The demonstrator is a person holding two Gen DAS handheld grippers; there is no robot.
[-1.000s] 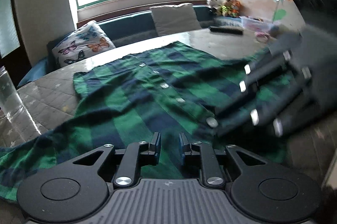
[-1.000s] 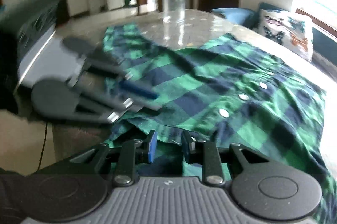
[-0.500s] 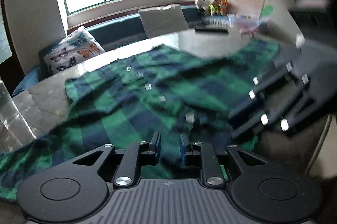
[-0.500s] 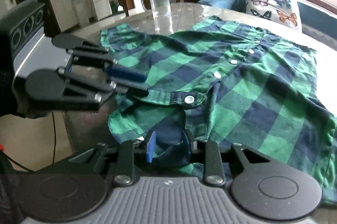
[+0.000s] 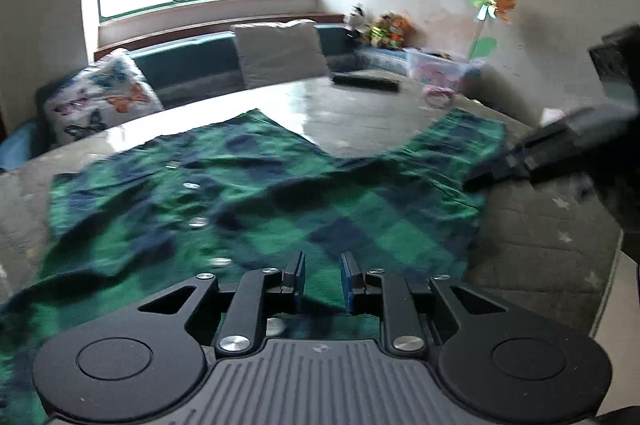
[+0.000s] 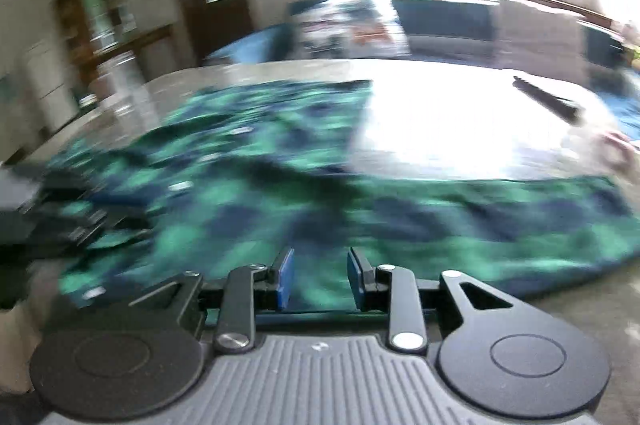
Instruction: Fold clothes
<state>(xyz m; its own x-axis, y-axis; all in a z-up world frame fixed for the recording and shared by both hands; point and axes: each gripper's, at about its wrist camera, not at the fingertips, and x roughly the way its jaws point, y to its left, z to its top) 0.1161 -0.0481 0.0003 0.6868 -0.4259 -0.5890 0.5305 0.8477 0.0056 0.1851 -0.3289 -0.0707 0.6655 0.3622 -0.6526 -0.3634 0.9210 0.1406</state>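
Plaid shirt (image 5: 256, 209) hem now pulled out wider across table (image 5: 360, 113). Left gripper (image 5: 322, 279) and right gripper (image 6: 320, 279) each pinch hem cloth. Remote (image 5: 366, 81), pink ring (image 5: 438, 97) lie beyond, clear.

Bare table (image 5: 360, 113) lies beyond the shirt (image 5: 280, 201); remote (image 5: 366, 83) sits far back.

One green plaid shirt (image 5: 256, 201) lies on one counter (image 5: 360, 113), with two tools, left tool (image 5: 322, 279) and right tool (image 6: 320, 279), two cushions, one remote (image 5: 366, 81).
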